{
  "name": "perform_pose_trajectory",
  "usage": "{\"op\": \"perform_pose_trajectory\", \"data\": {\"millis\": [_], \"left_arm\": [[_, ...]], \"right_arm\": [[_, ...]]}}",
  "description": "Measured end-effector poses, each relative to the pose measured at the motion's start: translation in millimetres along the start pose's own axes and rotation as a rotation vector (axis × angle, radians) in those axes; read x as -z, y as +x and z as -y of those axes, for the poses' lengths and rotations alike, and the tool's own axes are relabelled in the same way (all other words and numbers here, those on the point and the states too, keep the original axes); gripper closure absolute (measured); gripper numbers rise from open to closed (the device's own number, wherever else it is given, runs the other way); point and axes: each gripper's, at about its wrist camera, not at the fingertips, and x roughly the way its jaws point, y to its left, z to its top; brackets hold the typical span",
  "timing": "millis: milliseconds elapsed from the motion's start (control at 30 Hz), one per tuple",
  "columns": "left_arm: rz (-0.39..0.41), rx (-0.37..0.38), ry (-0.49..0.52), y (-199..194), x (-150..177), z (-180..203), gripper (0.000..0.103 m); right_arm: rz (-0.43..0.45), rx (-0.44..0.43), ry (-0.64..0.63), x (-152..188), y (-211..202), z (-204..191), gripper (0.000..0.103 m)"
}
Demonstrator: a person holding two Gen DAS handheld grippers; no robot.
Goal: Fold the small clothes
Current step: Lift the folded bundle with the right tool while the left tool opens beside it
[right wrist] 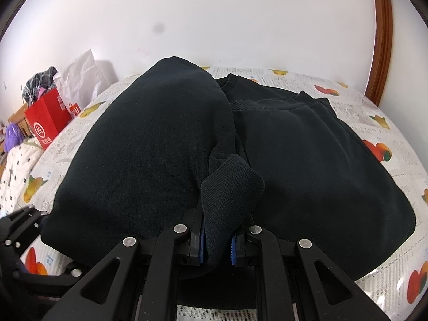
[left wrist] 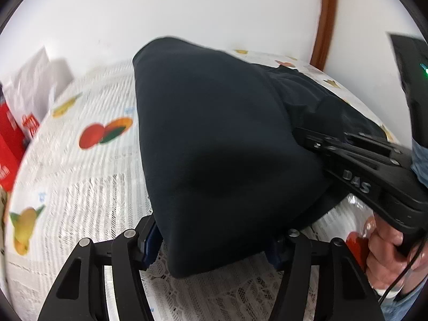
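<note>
red bag (right wrist: 49, 123), fruit-print tablecloth (left wrist: 88, 160), white wall (right wrist: 214, 18)

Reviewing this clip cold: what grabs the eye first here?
A dark navy sweatshirt fills the middle, lying on the fruit-print tablecloth. The right gripper is clamped on its ribbed cuff, and the left gripper grips a lifted fold. A red bag stands far left.

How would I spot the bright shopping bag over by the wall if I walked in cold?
Start at the table with the white lace, fruit-printed tablecloth, where the dark navy sweatshirt lies. Follow its far left edge toward the white wall: there stands the red paper shopping bag. It bears a white round logo and has dark clothing poking out, unlike the plain white bag behind it.
</note>
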Motion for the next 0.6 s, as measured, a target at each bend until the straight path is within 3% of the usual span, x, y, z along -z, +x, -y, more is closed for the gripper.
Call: {"op": "perform_pose_trajectory", "data": {"millis": [167, 267, 367, 500, 600], "left_arm": [[0.0, -0.044, 0.03, 2, 0, 7, 0.042], [-0.001, -0.034, 0.014, 3, -1, 6, 0.042], [-0.001, -0.036, 0.012, 3, -1, 6, 0.042], [0.0, -0.034, 0.01, 4, -1, 7, 0.042], [0.0, -0.038, 0.013, 3, 1, 6, 0.042]], "right_arm": [[0.03, -0.079, 0.062, 0, -7, 13, 0.094], [0.115, -0.096, 0.065, -6, -30, 19, 0.095], [0.234, -0.178, 0.115, -19, -71, 35, 0.095], [0.344, -0.129, 0.155, -24, -107, 66, 0.095], [0.272, -0.097, 0.189, -13, -97, 91, 0.095]]}}
